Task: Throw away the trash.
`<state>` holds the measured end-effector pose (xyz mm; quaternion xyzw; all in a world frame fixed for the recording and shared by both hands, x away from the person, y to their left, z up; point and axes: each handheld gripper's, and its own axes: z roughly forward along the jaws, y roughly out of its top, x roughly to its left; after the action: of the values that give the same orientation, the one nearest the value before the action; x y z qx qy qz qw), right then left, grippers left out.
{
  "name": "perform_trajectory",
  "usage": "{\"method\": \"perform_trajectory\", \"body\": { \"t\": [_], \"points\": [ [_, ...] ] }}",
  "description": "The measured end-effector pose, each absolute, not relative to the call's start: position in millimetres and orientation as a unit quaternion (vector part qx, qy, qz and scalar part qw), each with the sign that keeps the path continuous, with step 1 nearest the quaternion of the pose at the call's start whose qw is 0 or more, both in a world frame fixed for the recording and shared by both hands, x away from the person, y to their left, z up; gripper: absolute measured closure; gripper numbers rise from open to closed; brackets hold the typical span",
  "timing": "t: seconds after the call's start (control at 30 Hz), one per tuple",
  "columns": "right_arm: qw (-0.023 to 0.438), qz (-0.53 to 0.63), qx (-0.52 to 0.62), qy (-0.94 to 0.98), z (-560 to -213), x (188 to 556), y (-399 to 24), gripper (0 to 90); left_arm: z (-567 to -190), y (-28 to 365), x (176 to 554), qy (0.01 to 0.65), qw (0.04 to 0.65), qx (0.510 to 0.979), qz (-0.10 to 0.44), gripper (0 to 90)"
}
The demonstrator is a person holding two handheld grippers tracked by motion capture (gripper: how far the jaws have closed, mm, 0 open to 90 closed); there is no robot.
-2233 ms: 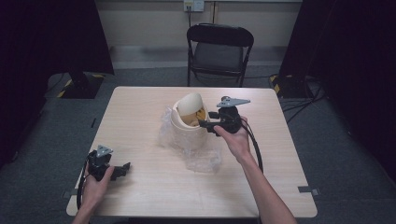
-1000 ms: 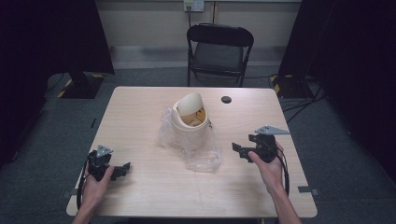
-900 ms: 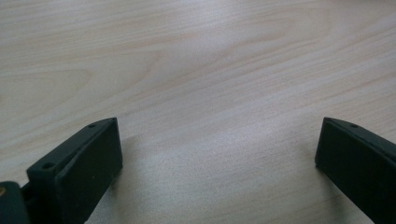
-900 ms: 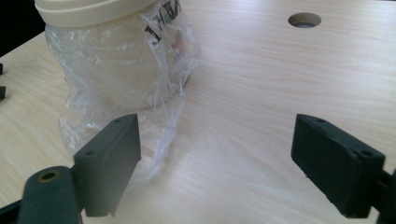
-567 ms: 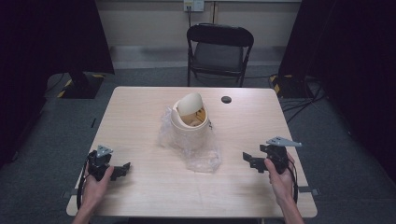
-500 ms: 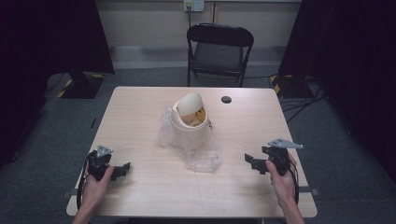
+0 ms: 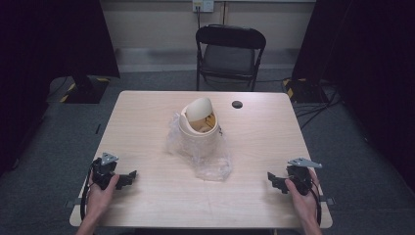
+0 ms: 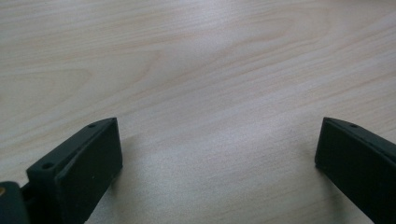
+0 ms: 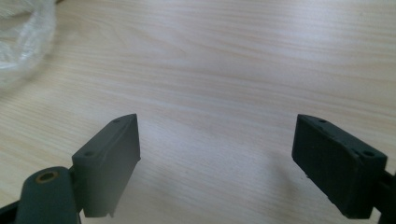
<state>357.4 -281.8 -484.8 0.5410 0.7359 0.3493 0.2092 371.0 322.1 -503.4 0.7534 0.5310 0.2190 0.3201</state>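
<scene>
Both grippers low on the tabletop (image 7: 147, 122), left gripper (image 7: 128, 177) and right gripper (image 7: 272, 178) at the near corners, fingers wide apart, empty. Cream bin (image 7: 198, 128) on crumpled plastic bag (image 7: 208, 159) mid-tabletop, well apart.

Both hands sat low and wide apart, forearms angled outward. Left gripper (image 7: 128, 177) had its jaws spread wide, nothing between them. Right gripper (image 7: 272, 178) same deal, jaws gaping, pointed inward toward the left one.
</scene>
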Motion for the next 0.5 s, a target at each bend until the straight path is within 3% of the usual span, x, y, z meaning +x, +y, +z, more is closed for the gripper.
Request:
{"method": "perform_trajectory", "body": {
  "t": [0.5],
  "points": [
    [0.244,0.319,0.542,0.738,-499.5,356.6,-277.7,13.4,-503.4,322.1,371.0,0.531,0.32,0.753,0.219,0.1]
  ]
}}
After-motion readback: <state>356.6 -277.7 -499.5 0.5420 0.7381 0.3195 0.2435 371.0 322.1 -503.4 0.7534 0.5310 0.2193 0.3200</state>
